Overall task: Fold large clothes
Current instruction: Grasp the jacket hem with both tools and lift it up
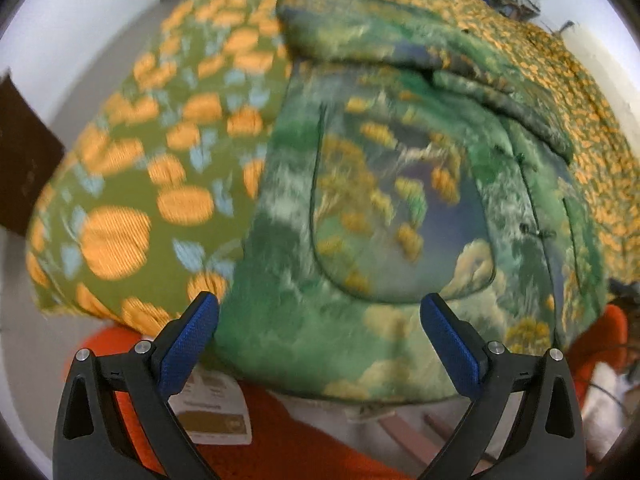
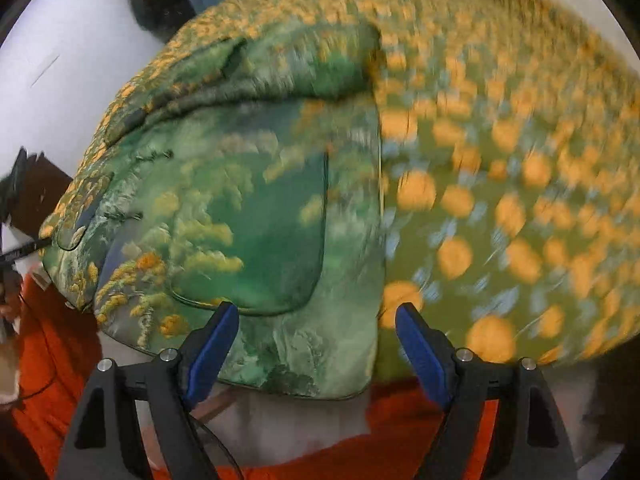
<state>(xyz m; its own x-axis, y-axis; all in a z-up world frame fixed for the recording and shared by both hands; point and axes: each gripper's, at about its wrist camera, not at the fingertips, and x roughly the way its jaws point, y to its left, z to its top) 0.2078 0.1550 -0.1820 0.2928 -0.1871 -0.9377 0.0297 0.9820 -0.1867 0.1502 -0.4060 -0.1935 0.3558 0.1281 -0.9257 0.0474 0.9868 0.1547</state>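
folding looks barely begun, as far as these views let me judge. green printed garment [image 1: 380,208] lies spread on the bedspread [image 1: 132,200] with orange spots, its hem toward six o'clock hanging at the bed's near edge, and only its far end, toward twelve o'clock, sits bunched or doubled over. the main folds all seem left to do.

left gripper [image 1: 320,336] stands wide with nothing between its blue pads, poised over the hem near the garment's left corner. right gripper [image 2: 316,340] is likewise wide and empty, over the hem by the garment's right edge at about six o'clock in its view.

whether either pad touches cloth i cannot tell. both views smear with blur, the right more so. the garment's kind is hard to make out; curved seams suggest pockets. orange fabric [image 1: 280,432] below the bed edge is cut off and unclear.
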